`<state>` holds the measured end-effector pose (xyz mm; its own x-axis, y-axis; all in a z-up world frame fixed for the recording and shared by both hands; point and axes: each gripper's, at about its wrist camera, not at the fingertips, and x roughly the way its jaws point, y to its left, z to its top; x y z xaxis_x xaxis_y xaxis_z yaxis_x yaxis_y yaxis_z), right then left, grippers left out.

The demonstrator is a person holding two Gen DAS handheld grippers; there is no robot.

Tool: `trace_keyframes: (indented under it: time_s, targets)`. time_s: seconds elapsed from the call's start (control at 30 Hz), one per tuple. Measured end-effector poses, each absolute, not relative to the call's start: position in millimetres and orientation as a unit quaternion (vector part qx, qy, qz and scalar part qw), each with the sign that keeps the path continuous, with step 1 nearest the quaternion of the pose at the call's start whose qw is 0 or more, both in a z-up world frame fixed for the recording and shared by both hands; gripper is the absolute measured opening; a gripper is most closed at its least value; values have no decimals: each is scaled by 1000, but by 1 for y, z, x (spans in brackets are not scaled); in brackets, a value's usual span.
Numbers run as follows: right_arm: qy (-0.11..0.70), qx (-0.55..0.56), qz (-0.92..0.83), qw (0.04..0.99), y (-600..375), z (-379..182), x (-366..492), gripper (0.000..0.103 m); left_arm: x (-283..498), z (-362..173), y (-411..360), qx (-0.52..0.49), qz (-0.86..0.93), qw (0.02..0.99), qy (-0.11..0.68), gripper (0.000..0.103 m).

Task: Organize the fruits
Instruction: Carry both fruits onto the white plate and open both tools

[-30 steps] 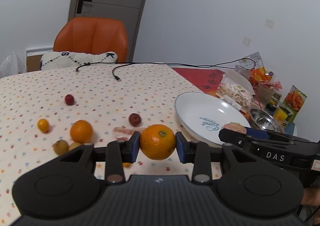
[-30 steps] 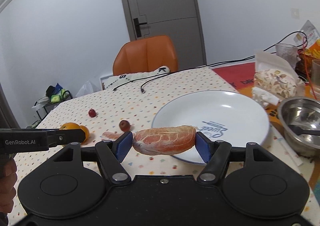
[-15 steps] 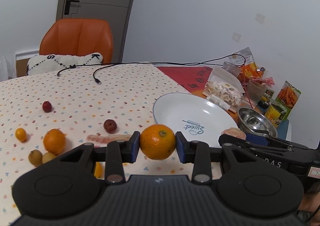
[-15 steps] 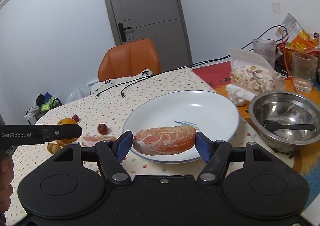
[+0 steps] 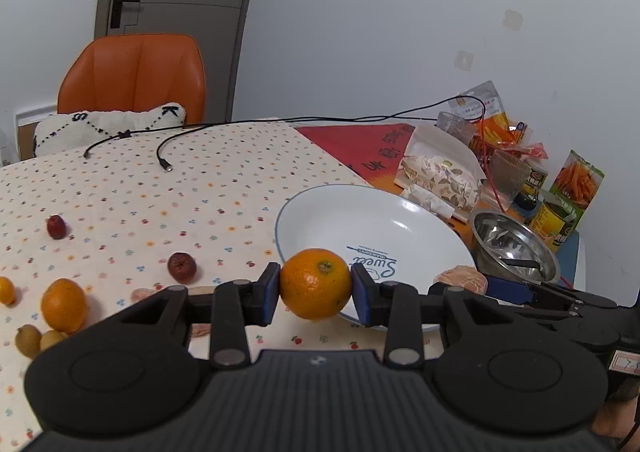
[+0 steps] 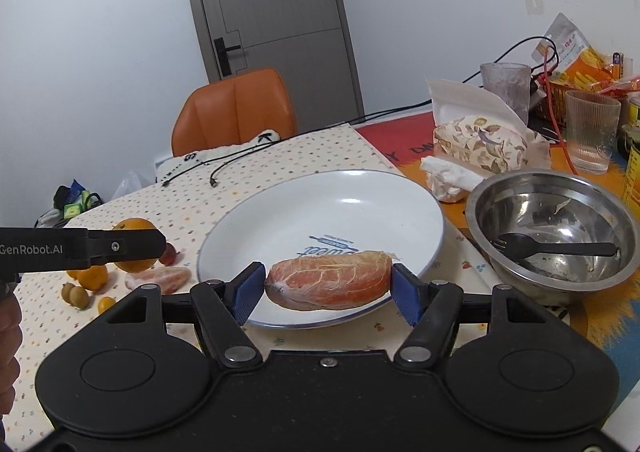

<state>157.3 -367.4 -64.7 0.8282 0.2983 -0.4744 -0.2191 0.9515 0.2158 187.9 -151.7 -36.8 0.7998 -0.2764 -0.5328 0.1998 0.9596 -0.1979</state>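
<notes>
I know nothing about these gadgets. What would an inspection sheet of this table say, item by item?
Surface: table under a dotted cloth; red mat at the far right.
Job's things: white plate with no fruit lying in it; orange and peeled citrus segment both held in the air near it; loose orange, two red dates, small fruits on the cloth.
Clutter: steel bowl holding a black fork, glasses, snack packets, cans.
Grippers: left gripper shut on the orange; right gripper shut on the segment.
Cables: black cables across the far table edge.
Surroundings: orange chair, grey door, white walls.
</notes>
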Motion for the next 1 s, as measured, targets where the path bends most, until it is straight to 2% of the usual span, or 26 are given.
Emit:
trace_keyframes:
  time_s: [0.8, 1.0]
  targets:
    - [244, 85, 124, 958, -388, -63, 148, 75, 221, -54, -186, -59, -134, 937, 316, 36]
    - [245, 101, 128, 956, -390, -64, 144, 79, 216, -46, -178, -63, -127, 941, 308, 47]
